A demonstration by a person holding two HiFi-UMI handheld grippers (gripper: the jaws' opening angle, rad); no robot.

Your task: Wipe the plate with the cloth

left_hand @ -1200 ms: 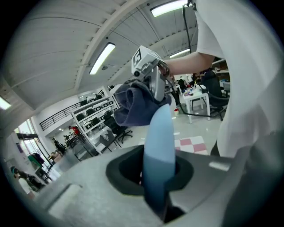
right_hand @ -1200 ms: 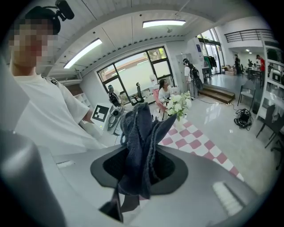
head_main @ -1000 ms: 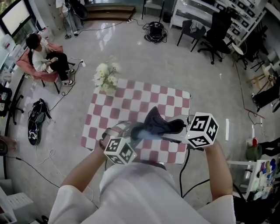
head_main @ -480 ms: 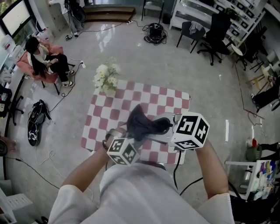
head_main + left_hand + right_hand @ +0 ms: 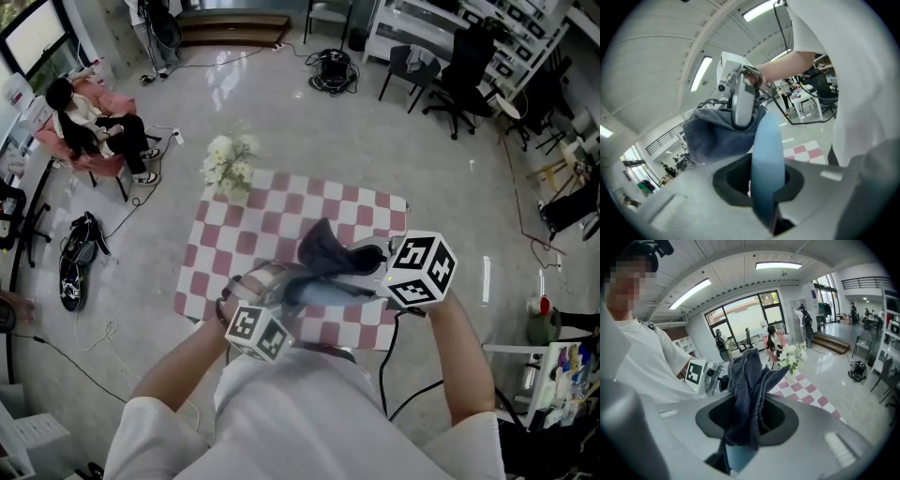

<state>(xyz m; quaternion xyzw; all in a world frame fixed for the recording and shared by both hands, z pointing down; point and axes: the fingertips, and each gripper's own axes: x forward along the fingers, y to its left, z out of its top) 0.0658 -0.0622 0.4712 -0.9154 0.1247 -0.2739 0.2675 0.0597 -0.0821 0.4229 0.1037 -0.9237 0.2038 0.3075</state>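
Mid-wipe, we clamp the plate (image 5: 765, 140) edge-on in our left gripper (image 5: 764, 192), over the table's (image 5: 281, 211) six o'clock side; our right gripper (image 5: 740, 437) pinches the cloth (image 5: 749, 380), seemingly against the plate at one o'clock; next, we judge, a sweep across its face.

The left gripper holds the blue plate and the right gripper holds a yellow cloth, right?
Not quite: the cloth is dark grey, not yellow, as the right gripper view shows. The left gripper does hold the blue plate, and the right gripper holds the cloth.
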